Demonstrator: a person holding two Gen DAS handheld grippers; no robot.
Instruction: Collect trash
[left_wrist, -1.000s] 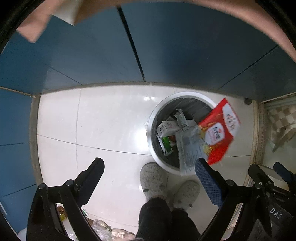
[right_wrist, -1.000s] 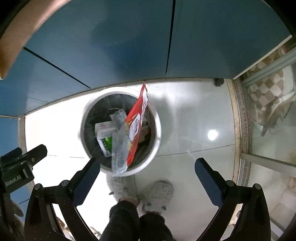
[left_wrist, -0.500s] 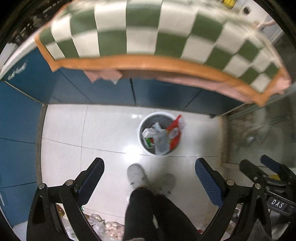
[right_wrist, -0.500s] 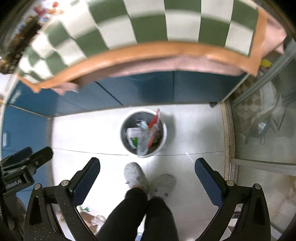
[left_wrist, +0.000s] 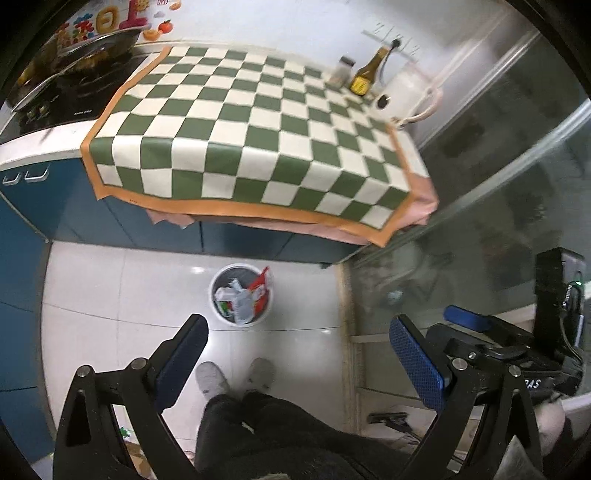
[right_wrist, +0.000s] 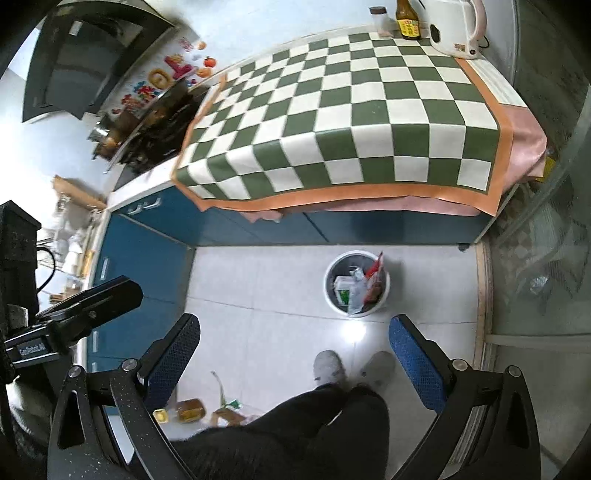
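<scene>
A round white trash bin (left_wrist: 216, 301) stands on the floor tiles below the counter; it also shows in the right wrist view (right_wrist: 384, 295). It holds a red snack packet (left_wrist: 258, 291), a clear wrapper and a white-green carton (right_wrist: 343, 290). My left gripper (left_wrist: 301, 360) is open and empty, held high above the floor. My right gripper (right_wrist: 295, 360) is open and empty, also high. Each gripper shows at the edge of the other's view.
A counter with a green-white checkered cloth (left_wrist: 258, 136) carries a brown bottle (left_wrist: 365, 72), a jar and a white kettle (right_wrist: 454, 27). A stove with a pan (left_wrist: 74, 55) is at the left. Blue cabinets (right_wrist: 147, 266) stand below. My legs and slippers (left_wrist: 212, 378) are underneath. Small items lie on the floor (right_wrist: 192, 410).
Both grippers have risen far above the bin, which now looks small. The countertop with the checkered cloth has come fully into view. Both stay open.
</scene>
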